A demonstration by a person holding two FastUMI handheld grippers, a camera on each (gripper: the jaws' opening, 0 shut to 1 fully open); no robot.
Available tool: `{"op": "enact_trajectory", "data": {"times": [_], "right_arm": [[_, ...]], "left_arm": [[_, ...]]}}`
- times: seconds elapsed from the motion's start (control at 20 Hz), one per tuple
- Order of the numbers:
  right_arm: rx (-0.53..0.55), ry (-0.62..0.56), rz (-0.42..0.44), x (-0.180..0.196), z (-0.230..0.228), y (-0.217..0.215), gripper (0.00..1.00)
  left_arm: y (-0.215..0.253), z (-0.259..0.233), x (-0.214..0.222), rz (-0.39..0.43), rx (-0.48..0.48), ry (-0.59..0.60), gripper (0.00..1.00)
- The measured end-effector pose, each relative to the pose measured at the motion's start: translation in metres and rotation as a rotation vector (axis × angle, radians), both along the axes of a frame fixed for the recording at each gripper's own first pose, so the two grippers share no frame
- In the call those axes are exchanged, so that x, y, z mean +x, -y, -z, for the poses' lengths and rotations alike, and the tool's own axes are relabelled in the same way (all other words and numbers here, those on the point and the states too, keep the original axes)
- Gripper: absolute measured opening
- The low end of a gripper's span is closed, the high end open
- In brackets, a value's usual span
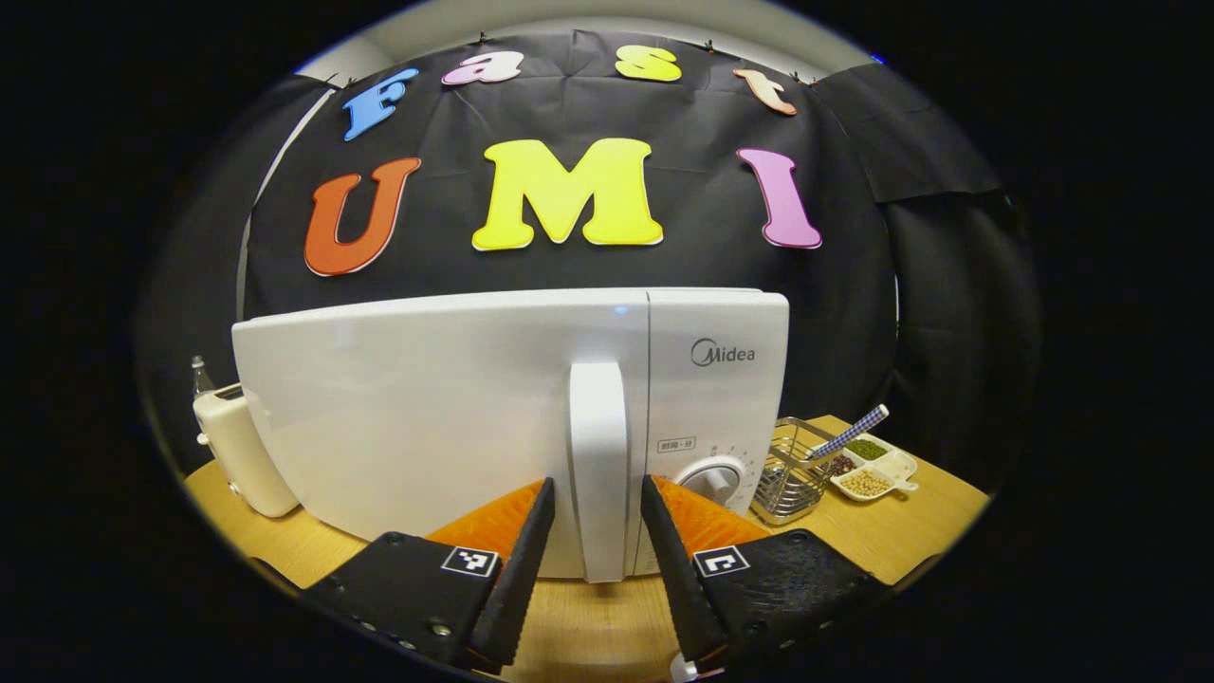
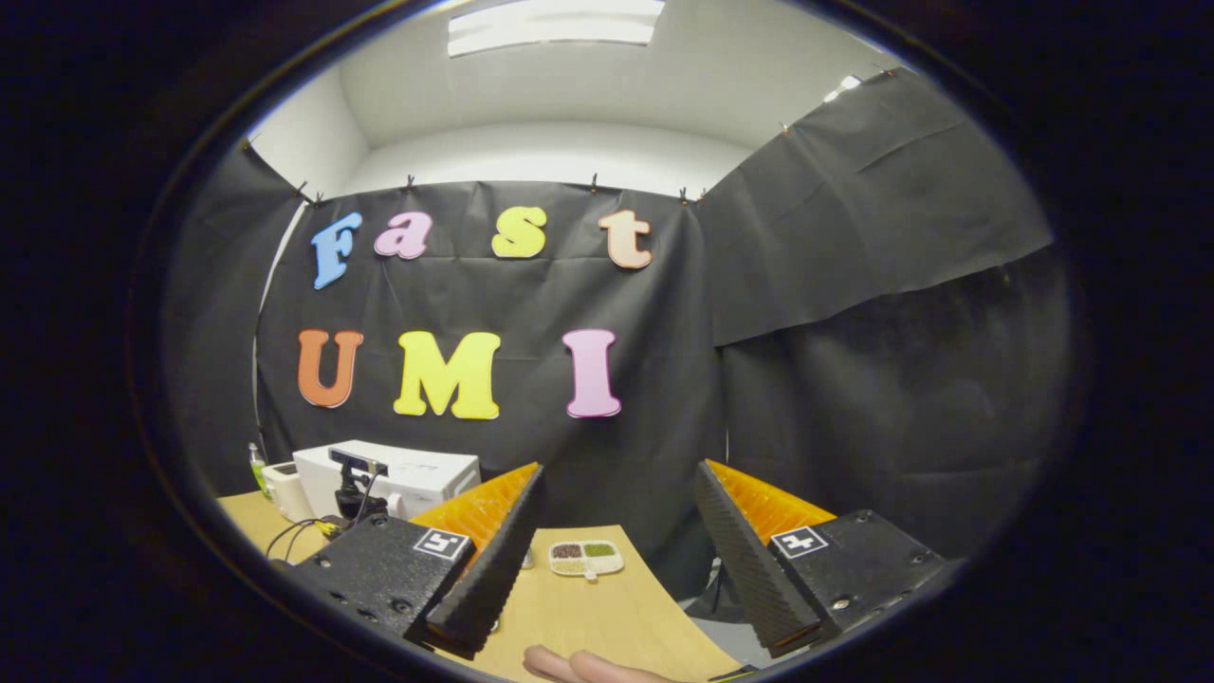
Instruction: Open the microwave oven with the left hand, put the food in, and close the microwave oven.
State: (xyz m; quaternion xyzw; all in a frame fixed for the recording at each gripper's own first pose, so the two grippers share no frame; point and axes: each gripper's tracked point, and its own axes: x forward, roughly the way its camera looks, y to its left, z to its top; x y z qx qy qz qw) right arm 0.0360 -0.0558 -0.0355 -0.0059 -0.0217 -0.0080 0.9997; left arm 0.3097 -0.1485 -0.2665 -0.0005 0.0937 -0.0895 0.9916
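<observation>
The left gripper [image 1: 597, 493] straddles the microwave oven's [image 1: 427, 417] upright door handle [image 1: 599, 465], a finger [image 1: 531, 541] on either side, the door closed.

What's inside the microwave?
You can't tell. The microwave's door is closed and solid white, so it hides whatever is inside. The left gripper is open with a finger on each side of the door handle, not squeezing it yet.
</observation>
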Motion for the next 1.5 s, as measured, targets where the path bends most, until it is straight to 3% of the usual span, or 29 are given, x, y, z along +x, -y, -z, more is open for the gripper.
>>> {"op": "enact_trajectory", "data": {"times": [0.05, 0.1, 0.15, 0.2, 0.25, 0.3, 0.35, 0.4, 0.45, 0.55, 0.6, 0.65, 0.8, 0.85, 0.9, 1.35, 1.4, 1.45, 1.5], "right_arm": [[0.002, -0.005, 0.001, 0.001, 0.002, 0.002, 1.0], [0.004, -0.01, 0.0, 0.002, 0.005, 0.003, 0.91], [0.008, -0.014, 0.001, 0.002, 0.007, 0.005, 1.0], [0.011, -0.017, 0.005, 0.003, 0.008, 0.008, 0.91], [0.012, -0.02, 0.011, 0.004, 0.009, 0.01, 0.91], [0.013, -0.022, 0.014, 0.003, 0.011, 0.012, 1.0], [0.016, -0.025, 0.015, 0.003, 0.013, 0.013, 1.0], [0.018, -0.027, 0.014, 0.002, 0.013, 0.014, 0.91], [0.018, -0.028, 0.014, 0.0, 0.013, 0.013, 0.91], [0.008, -0.024, 0.015, -0.001, 0.012, 0.015, 0.91], [0.001, -0.018, 0.019, -0.003, 0.01, 0.016, 1.0], [-0.006, -0.015, 0.025, -0.004, 0.009, 0.017, 0.91], [-0.009, -0.013, 0.036, -0.004, 0.007, 0.02, 0.91], [-0.008, -0.016, 0.037, -0.004, 0.009, 0.019, 1.0], [-0.008, -0.016, 0.035, -0.003, 0.009, 0.018, 0.91], [-0.031, -0.059, 0.009, -0.008, 0.023, -0.012, 0.92], [-0.032, -0.06, 0.005, -0.011, 0.023, -0.017, 1.0], [-0.034, -0.061, -0.001, -0.014, 0.023, -0.022, 0.91], [-0.037, -0.059, -0.006, -0.018, 0.022, -0.028, 1.0]], "left_arm": [[0.0, 0.0, 0.0, -0.002, -0.003, 0.003, 0.51], [0.0, -0.001, 0.001, -0.008, -0.004, 0.003, 0.44], [0.005, 0.0, -0.003, 0.013, -0.034, -0.009, 0.37], [0.006, 0.001, -0.002, 0.014, -0.051, -0.015, 0.28], [0.005, 0.003, -0.002, 0.012, -0.059, -0.034, 0.27], [0.004, 0.003, -0.003, 0.013, -0.056, -0.04, 0.27], [0.004, 0.004, -0.004, 0.012, -0.038, -0.043, 0.2], [0.002, 0.007, -0.007, 0.015, -0.023, -0.053, 0.21], [0.003, 0.007, -0.007, 0.017, -0.024, -0.056, 0.14], [0.005, 0.008, -0.007, 0.026, -0.052, -0.067, 0.14], [0.004, 0.008, -0.007, 0.028, -0.059, -0.073, 0.14], [0.004, 0.008, -0.009, 0.025, -0.064, -0.076, 0.14], [0.002, 0.008, -0.012, 0.012, -0.042, -0.068, 0.14], [-0.001, 0.007, -0.019, 0.004, -0.048, -0.073, 0.14], [-0.002, 0.002, -0.021, 0.002, -0.056, -0.054, 0.14], [-0.03, 0.0, -0.092, 0.137, -0.106, -0.052, 0.13], [-0.036, -0.002, -0.1, 0.159, -0.114, -0.031, 0.13], [-0.042, 0.002, -0.111, 0.174, -0.12, -0.049, 0.12], [-0.051, 0.001, -0.123, 0.178, -0.13, -0.048, 0.13]]}}
